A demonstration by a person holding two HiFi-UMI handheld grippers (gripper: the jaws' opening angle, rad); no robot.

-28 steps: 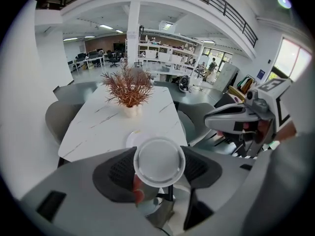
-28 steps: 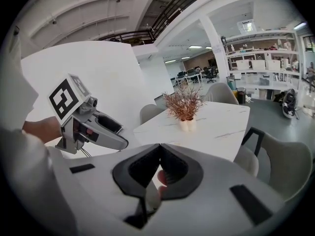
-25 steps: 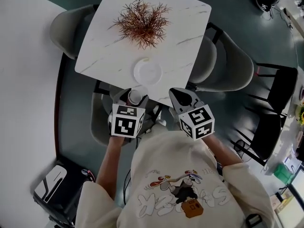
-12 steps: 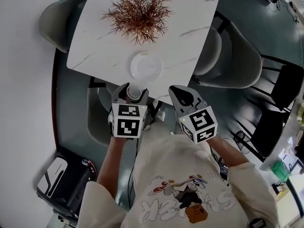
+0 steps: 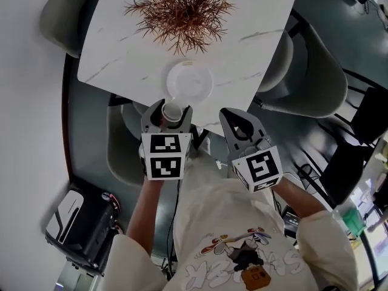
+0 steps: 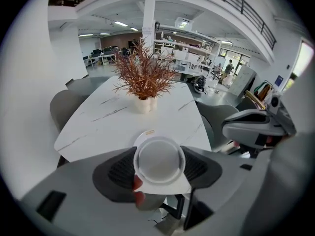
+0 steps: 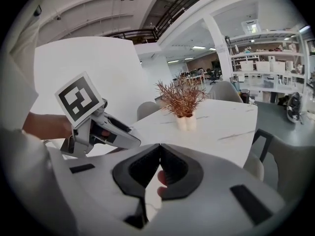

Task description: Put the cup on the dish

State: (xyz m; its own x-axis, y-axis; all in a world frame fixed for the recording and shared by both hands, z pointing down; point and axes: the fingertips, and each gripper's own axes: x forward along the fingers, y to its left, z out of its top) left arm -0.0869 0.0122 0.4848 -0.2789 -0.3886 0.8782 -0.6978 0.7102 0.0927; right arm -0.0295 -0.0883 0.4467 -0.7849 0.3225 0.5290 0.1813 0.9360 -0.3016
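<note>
white cup (image 6: 159, 161) sat upright, gripped in the left claw (image 5: 169, 113) by the surface's (image 5: 254, 53) near edge; the dish (image 5: 190, 82) lay just beyond, straight ahead; right claw (image 7: 158, 154), closed and empty, hung to the right.

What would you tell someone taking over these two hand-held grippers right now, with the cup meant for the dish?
Left gripper: shut on the cup, held upright with its open mouth up.
Right gripper: jaws together, empty, held off to the side near the table's edge.
Dish: empty, on the white table near its front edge, with the plant behind it.
Done: cup picked up and brought to the table's edge, just short of the dish.
Left: carry it forward over the dish, lower it, open the left jaws and draw back.
</note>
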